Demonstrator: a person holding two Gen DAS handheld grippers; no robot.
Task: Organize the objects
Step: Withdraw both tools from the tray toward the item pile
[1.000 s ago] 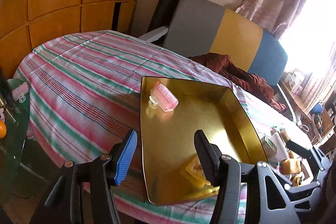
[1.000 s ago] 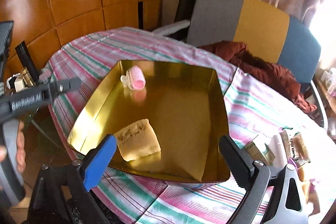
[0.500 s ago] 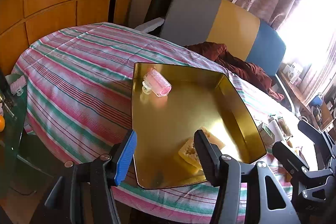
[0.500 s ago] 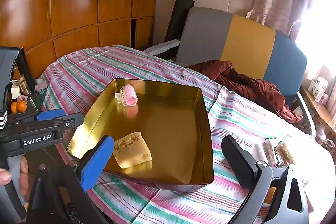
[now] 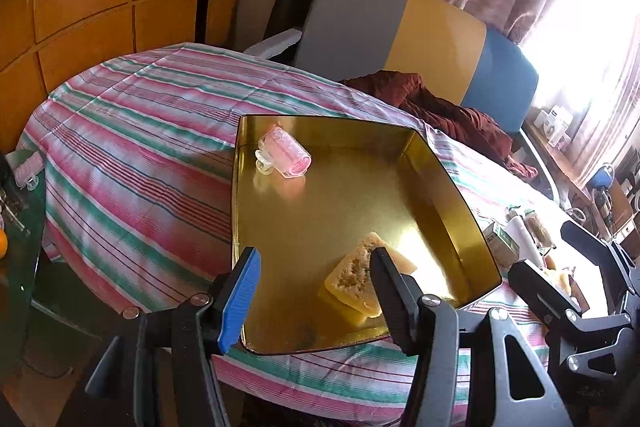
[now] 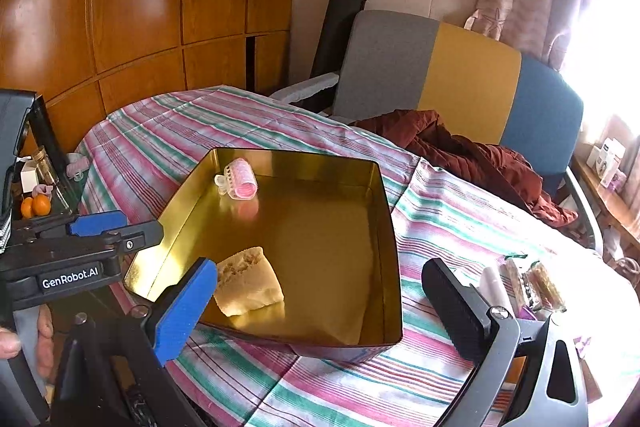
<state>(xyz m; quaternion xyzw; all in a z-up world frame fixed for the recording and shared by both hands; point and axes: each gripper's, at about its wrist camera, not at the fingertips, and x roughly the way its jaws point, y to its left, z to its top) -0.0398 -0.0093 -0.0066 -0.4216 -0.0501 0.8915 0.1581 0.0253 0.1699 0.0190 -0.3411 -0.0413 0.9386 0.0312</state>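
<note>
Left wrist view shows the left gripper (image 5: pixel 314 293) wide open and empty, hovering over the near edge of the gold tray (image 5: pixel 448 187). Inside the tray, the yellow sponge (image 5: pixel 352 277) lies just ahead at about 1 o'clock, partly behind the right finger, its long axis pointing toward 1 o'clock. The pink hair roller (image 5: pixel 286 157) lies far at 12 o'clock. The right gripper (image 6: pixel 320 297) is also wide open and empty; the sponge is at its 11 o'clock. I judge that both are about equally near.
</note>
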